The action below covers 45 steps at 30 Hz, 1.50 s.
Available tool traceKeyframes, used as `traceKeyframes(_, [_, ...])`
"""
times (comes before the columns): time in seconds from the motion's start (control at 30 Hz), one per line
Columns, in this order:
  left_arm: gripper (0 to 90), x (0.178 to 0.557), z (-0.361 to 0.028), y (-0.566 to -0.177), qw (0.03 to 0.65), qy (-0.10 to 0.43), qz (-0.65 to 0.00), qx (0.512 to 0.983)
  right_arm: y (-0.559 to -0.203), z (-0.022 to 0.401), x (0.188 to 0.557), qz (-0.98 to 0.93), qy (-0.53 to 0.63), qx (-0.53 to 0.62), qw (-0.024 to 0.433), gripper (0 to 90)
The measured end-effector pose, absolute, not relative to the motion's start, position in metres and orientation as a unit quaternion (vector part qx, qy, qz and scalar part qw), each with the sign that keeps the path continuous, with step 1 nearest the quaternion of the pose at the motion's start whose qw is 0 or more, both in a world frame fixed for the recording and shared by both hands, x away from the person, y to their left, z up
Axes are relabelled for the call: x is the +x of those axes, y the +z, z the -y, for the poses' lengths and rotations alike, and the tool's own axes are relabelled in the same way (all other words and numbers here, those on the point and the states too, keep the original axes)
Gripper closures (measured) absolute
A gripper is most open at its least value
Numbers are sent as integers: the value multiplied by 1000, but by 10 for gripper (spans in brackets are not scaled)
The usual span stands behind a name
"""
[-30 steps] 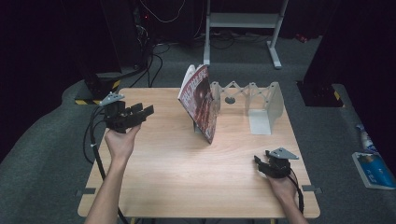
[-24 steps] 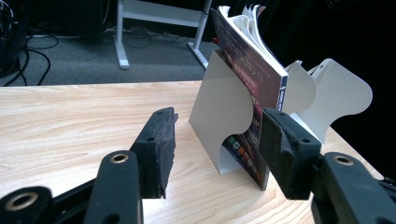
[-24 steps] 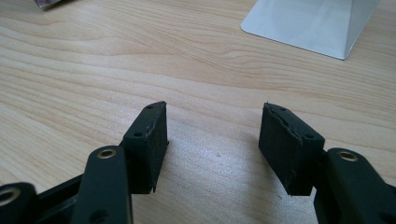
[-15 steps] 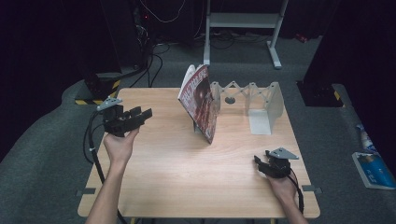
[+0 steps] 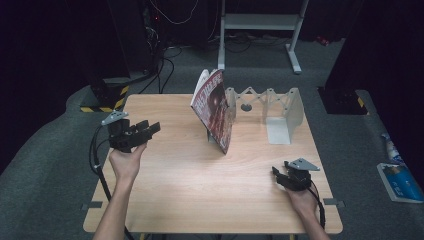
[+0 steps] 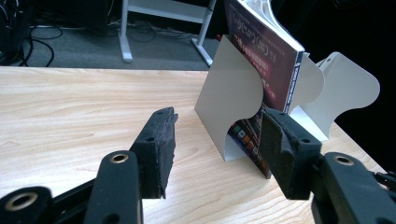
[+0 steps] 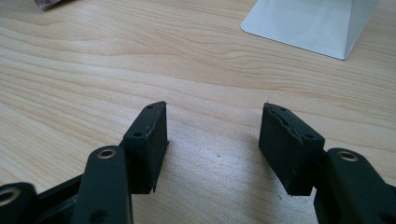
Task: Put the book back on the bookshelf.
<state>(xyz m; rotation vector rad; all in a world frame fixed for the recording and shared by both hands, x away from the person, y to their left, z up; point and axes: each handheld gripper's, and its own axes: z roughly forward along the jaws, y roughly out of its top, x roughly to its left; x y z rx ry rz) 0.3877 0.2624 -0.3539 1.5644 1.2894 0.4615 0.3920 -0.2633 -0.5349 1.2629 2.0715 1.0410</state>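
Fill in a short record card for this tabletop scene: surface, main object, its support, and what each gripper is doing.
Surface: light wooden table
Main object: book with a dark red cover, standing on edge, tilted
Support: white expanding book rack, the book in its left end, against a white divider
Left gripper: open, empty, held above the table's left side, aimed toward the book
Right gripper: open, empty, low over the table's right near corner
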Motion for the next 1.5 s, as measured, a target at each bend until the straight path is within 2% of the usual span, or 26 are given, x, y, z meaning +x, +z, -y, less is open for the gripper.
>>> traceKeyframes(1.5, [459,377,-261,-396,488,174,-558,648,-535,263,392,-760,382,463,248,420])
